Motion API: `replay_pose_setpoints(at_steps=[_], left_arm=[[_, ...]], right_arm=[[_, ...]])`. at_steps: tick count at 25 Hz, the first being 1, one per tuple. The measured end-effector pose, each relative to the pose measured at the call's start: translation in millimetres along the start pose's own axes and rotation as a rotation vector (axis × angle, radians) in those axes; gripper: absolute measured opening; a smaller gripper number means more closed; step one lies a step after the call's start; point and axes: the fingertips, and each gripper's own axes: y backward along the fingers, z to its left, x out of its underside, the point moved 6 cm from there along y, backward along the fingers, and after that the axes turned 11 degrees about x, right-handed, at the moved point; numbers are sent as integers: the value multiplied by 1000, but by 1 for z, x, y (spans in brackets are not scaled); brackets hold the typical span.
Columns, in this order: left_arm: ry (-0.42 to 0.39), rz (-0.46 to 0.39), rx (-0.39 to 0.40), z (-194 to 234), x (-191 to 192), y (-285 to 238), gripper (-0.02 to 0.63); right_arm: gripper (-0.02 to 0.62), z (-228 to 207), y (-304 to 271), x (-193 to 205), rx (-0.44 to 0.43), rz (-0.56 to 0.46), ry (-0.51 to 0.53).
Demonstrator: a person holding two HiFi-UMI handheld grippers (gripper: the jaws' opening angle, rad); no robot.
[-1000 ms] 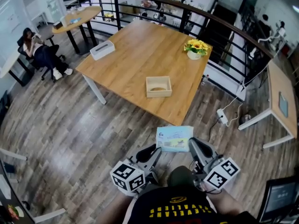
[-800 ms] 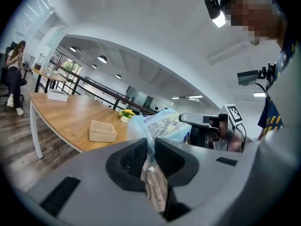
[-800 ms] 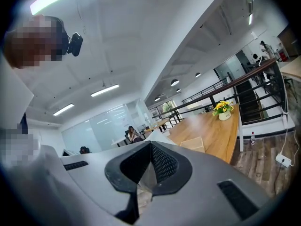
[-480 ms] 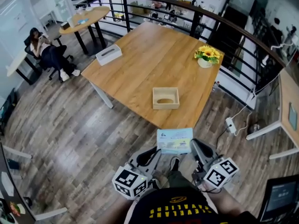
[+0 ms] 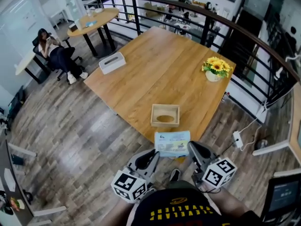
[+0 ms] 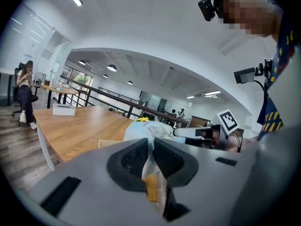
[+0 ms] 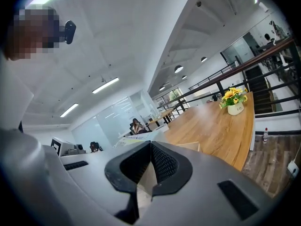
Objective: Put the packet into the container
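1. I hold the pale blue-and-white printed plastic packet in the air at the near edge of the broad wooden table.
2. The left gripper has just been closing its jaws, which now pinch the packet's left edge. The right gripper is clenched on the right edge.
3. I judge this the approach. Next, I must reach forward over the small open wooden box container, lower the packet and release both grips.
4. A white tissue box and a pot of sunflowers stand well apart from the container, and nothing blocks the way.

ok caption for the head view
Left gripper, jaws just closing, and right gripper hold a pale blue flat packet near a small wooden box
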Motion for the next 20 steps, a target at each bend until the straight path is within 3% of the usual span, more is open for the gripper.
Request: replay_pose_setpoints(at_steps=[12,20], left_arm=[[-13,-16,-106,17,-9,-41,38],[-36,22,-134,50,-18,-56,38]], right_arm=[[12,-41,-45,-19,-82,89,-16],[12,-53,-82,-13,-66,137,-48]])
